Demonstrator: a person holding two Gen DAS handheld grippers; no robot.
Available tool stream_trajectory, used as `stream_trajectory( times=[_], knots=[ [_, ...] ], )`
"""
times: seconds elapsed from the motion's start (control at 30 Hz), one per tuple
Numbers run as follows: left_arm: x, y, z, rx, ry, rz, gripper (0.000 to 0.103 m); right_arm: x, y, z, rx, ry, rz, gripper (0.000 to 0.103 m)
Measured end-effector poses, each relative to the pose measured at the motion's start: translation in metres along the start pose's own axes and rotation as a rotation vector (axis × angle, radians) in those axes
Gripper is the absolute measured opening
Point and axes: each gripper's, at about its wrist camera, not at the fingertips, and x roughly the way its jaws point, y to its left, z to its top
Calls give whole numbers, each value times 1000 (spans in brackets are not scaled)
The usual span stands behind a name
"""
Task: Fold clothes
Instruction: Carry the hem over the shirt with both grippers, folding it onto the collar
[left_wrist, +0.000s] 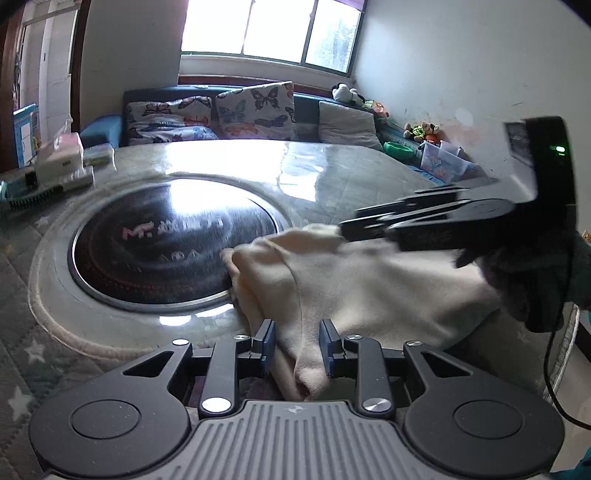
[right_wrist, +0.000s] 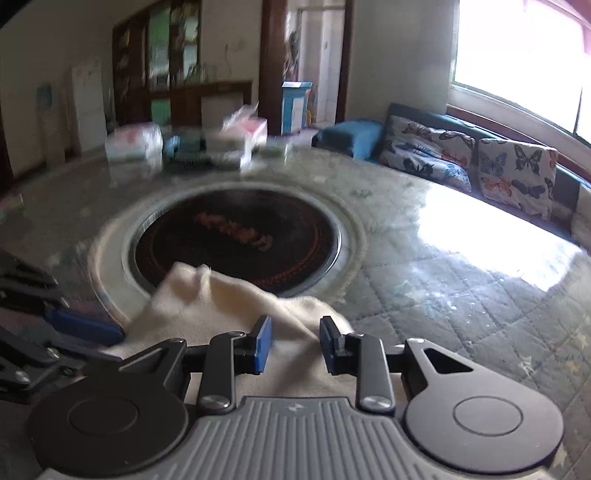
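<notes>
Each wrist camera sits low behind its own fingers, close above the table. Both share the black round hotplate at frame centre and butterfly cushions.

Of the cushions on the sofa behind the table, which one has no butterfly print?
The plain grey cushion, rightmost in the left wrist view, beside the stuffed toys. The two butterfly cushions to its left carry coloured butterflies; this one has no pattern.
</notes>
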Motion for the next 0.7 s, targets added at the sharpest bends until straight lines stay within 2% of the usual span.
stream_trajectory(
  times=[0.17, 0.33, 0.5, 0.57, 0.7],
  knots=[
    [-5, -13, 16, 45, -48, -16, 29, -38, -30, -15, 71, 7, -55, 27],
    [16, -25, 32, 50, -52, -32, 29, -54, -54, -37, 112, 47, -128, 27],
    [49, -22, 34, 50, 13, 34, 29, -45, -84, -52, 202, 55, -177, 26],
    [53, -17, 32, 48, 16, 59, 30, -49, -92, -54, 224, 37, -187, 26],
    [52, -14, 31, 39, 16, 62, 32, -56, -98, -58, 223, 42, -203, 26]
  ],
)
